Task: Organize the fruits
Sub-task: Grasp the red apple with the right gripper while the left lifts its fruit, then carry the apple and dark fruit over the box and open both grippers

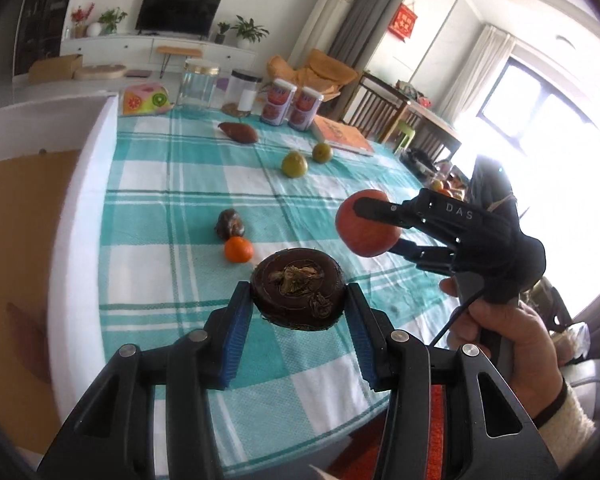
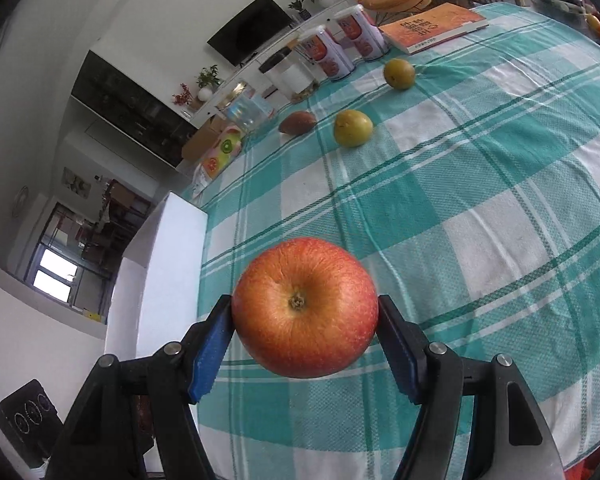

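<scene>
Two fruits are held clear of the checked surface point(image 1: 172, 184): a dark brown fruit point(image 1: 298, 292) low in the frame, clamped in the left gripper point(image 1: 298, 316) by half-closed fingers, and an apple point(image 2: 305, 307) at lower centre, pinched at its widest girth by the right gripper point(image 2: 305, 332). A slip from the smooth round skin could be caused by any jolt.

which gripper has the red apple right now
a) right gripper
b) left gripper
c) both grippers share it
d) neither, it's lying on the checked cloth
a: the right gripper has its blue pads pressed on both sides of the red apple, lifted off the checked cloth, while the left gripper is clamped on a dark brown round fruit instead.
</scene>
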Motion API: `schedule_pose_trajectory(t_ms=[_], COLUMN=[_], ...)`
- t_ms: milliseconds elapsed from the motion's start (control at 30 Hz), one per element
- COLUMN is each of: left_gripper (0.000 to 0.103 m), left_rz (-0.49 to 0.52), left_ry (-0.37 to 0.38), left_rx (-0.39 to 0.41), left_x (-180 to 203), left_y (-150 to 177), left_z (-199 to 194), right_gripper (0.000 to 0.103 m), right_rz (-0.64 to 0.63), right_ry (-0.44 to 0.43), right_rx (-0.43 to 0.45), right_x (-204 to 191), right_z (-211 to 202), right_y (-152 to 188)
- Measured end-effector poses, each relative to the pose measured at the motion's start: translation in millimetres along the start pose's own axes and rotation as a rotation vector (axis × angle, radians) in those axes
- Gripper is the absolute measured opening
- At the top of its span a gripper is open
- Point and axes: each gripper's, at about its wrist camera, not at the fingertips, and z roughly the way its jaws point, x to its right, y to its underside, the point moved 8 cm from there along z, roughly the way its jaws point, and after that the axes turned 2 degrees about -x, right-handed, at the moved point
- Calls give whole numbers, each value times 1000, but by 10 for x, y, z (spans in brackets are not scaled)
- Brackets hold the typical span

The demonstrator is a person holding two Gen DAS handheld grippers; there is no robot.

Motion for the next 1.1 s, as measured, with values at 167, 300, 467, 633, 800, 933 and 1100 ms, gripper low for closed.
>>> schedule_pose_trajectory(t_ms=[167, 300, 467, 633, 800, 933, 1100], left_gripper=[48, 48, 48, 49, 65, 79, 83], left_rz=[-83, -159, -279, -330, -348, -338, -271], left_ry=[-163, -411, -590, -677, -705, -702, -594], left_rx=[93, 80, 29, 15, 39, 112, 226], left_x=[-721, -1597, -2395, -2657, -2696, -2565, -2026], left_y=[-224, -76, 311, 503, 487, 355, 32], left_z=[-668, -904, -993, -1049, -1059, -1114, -1085], right_gripper=[70, 70, 70, 70, 71, 74, 91], right_rz=[-164, -309, -473, -603, -676, -669, -677], right_ry=[-199, -284, -247, -155, -66, -115, -78], right_rx=[-65, -187, -317, -382, -404, -310, -38], right_x=[-1298, -2139, -2648, -2691, -2573, -2548, -2260], right_z=[199, 604, 1185, 1600, 1798, 1538, 847], right_y=[238, 699, 1310, 1756, 1970, 1775, 1196])
